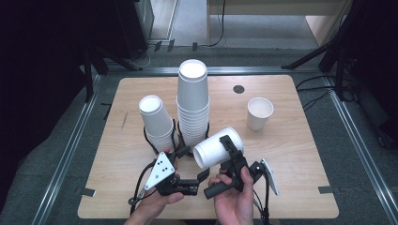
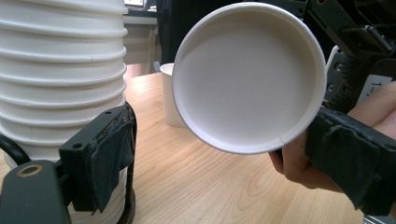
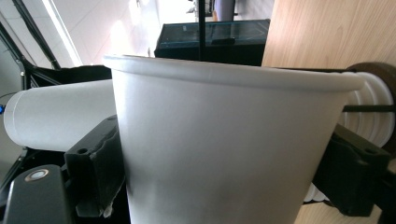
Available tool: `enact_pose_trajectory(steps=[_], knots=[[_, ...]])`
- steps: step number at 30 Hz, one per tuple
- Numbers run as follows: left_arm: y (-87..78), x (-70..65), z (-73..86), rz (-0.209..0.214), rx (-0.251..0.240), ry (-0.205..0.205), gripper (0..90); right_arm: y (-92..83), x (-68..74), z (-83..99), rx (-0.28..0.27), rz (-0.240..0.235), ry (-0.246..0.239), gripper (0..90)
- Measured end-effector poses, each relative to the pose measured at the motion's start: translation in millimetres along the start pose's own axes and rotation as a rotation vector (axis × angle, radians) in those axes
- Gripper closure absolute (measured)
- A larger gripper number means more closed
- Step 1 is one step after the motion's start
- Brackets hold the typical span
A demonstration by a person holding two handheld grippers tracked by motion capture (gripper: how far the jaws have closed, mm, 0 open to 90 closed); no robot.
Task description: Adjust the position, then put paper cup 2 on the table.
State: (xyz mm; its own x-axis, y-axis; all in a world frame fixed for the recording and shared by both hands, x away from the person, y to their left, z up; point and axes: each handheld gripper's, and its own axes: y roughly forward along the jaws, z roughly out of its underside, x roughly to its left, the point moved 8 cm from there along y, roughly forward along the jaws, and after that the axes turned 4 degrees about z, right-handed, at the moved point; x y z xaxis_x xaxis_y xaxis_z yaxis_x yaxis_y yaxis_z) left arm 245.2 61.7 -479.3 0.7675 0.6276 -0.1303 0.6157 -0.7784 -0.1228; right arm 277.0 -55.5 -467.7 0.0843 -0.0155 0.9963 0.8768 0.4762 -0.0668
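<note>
Nearest the high camera, two hands come in from the bottom edge, each holding a gripper above the near part of the wooden tabletop [image 1: 291, 187]. The right gripper [image 1: 229, 151] pinches a white paper cup [image 1: 218, 147] across its wall; the right gripper view shows both black jaws pressed against the cup's sides. This cup lies on its side in the air, its long axis roughly level and running from lower left to upper right in the high view. Its flat base faces lower left, toward the left gripper [image 1: 184, 152], and its open rim points up and to the right, away from the person. In the left gripper view the round, recessed bottom of the cup [image 2: 249, 77] faces the lens head-on.

That left gripper's jaws stand spread with nothing between them; one padded jaw sits just beside the tall stack of cups [image 1: 193, 101], whose ribbed rims [image 2: 60, 70] fill the left of that view. A shorter stack of cups [image 1: 156, 121] leans just to its left. Both stacks sit upside down in black wire holders. A single cup [image 1: 259, 113] stands upright, mouth up, well apart on the right, near a dark round hole [image 1: 239, 89].
</note>
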Motion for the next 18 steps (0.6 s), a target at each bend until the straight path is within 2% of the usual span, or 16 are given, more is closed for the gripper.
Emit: enact_pose_trajectory(steps=[13,18], knots=[[-1.1,0.7,1.0,-0.003,0.012,0.005,8.5,-2.9,10.3,-13.3,-0.035,-0.025,-0.019,13.8],[-1.8,1.0,0.9,-0.003,0.014,0.006,8.5,-4.2,12.7,-16.0,-0.040,-0.031,-0.042,13.9]])
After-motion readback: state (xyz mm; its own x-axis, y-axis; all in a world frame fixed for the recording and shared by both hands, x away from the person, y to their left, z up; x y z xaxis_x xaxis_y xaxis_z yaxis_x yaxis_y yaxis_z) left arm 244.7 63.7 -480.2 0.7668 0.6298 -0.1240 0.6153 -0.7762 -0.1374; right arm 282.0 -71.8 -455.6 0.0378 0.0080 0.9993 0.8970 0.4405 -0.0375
